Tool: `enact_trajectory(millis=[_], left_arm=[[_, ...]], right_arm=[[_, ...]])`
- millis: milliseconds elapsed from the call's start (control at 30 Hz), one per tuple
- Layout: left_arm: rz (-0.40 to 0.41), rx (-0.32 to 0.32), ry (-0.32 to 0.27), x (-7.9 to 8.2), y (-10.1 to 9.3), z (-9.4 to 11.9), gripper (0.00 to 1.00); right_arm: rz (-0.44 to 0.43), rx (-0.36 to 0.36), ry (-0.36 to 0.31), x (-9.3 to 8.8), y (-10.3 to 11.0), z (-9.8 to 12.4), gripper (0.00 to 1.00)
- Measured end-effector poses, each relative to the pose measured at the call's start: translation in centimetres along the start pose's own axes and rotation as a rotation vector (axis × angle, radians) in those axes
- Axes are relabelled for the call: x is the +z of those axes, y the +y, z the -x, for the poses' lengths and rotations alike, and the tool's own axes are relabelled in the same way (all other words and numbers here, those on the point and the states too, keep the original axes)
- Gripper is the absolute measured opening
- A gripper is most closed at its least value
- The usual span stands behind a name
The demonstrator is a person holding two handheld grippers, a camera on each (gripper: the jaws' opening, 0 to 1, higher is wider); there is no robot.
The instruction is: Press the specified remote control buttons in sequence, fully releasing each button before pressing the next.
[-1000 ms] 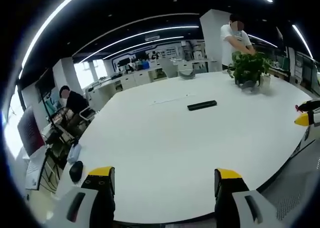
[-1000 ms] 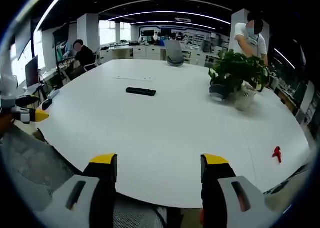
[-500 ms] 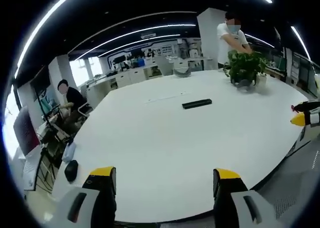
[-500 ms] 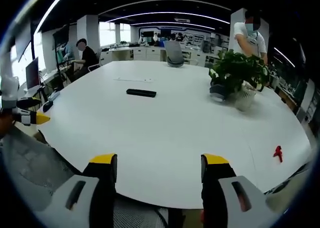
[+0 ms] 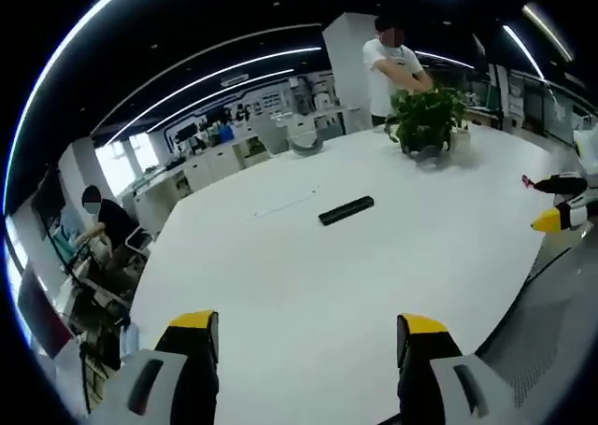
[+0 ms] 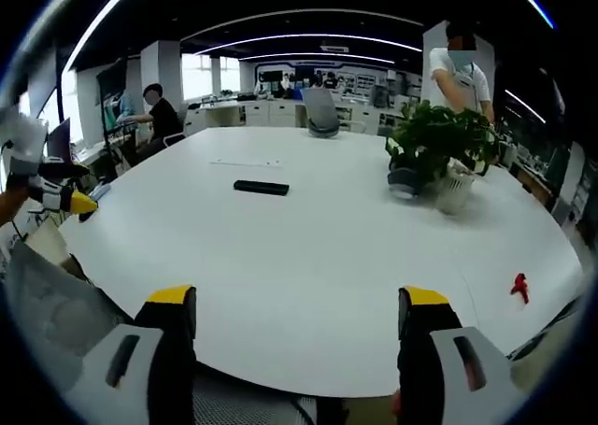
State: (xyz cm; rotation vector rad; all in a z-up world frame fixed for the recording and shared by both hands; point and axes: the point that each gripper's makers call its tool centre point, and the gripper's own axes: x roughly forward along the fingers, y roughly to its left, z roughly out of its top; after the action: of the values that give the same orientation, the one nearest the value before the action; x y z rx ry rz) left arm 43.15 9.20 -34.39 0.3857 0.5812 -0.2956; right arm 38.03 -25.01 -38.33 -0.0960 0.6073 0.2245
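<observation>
while both of our grippers hang over the near edge of the table (image 5: 280, 285), nothing sits between either pair of jaws. the left gripper (image 5: 308, 327) is released, its yellow-tipped jaws spread wide over bare tabletop, and the right gripper (image 6: 291, 304) is spread wide and grasping nothing as well.

the remote (image 5: 346, 210) lies flat on the table, well apart from both grippers, toward the middle of the tabletop. in the left gripper view it is at about 12 o'clock from our jaws, its long axis running from 8 o'clock up to 2 o'clock. in the right gripper view the remote (image 6: 261, 188) is at about 11 o'clock from the jaws, with its long axis nearly level, tipped slightly down to the right. it is a slim, dark, matte bar; the buttons are too small to make out, so we cannot tell which end is the front.

the table is a large, rounded, smooth white slab. a leafy green plant (image 6: 439, 145) stands on it at 1 o'clock in the right gripper view, beside a pale pot (image 6: 455, 190). a small red thing (image 6: 519, 287) lies near the table's rim at 3 o'clock.
</observation>
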Motion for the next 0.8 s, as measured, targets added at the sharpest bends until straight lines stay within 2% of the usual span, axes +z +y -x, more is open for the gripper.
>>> enact_trajectory(millis=[33,200,333,600,800], left_arm=[[-0.035,-0.013,0.014,0.2,0.1,-0.5,0.81],[-0.078,-0.047,0.013,1.9,0.2,-2.1,0.79],[-0.139,-0.129,0.017,3.7,-0.8,-3.9,0.77],[-0.217,-0.246,0.012,7.5,-1.6,-7.4,0.72],[-0.308,-0.291,0.039,8.6,-1.5,-10.1,0.70]], right_arm=[[0.000,0.004,0.011,-0.2,0.1,-0.1,0.93],[0.005,0.012,0.019,-0.3,0.2,-0.2,0.94],[0.013,0.009,0.022,-0.3,0.2,-0.2,0.95],[-0.006,0.011,0.023,-0.3,0.2,-0.3,0.99],[-0.006,-0.008,0.039,-0.6,-0.2,-0.3,0.96]])
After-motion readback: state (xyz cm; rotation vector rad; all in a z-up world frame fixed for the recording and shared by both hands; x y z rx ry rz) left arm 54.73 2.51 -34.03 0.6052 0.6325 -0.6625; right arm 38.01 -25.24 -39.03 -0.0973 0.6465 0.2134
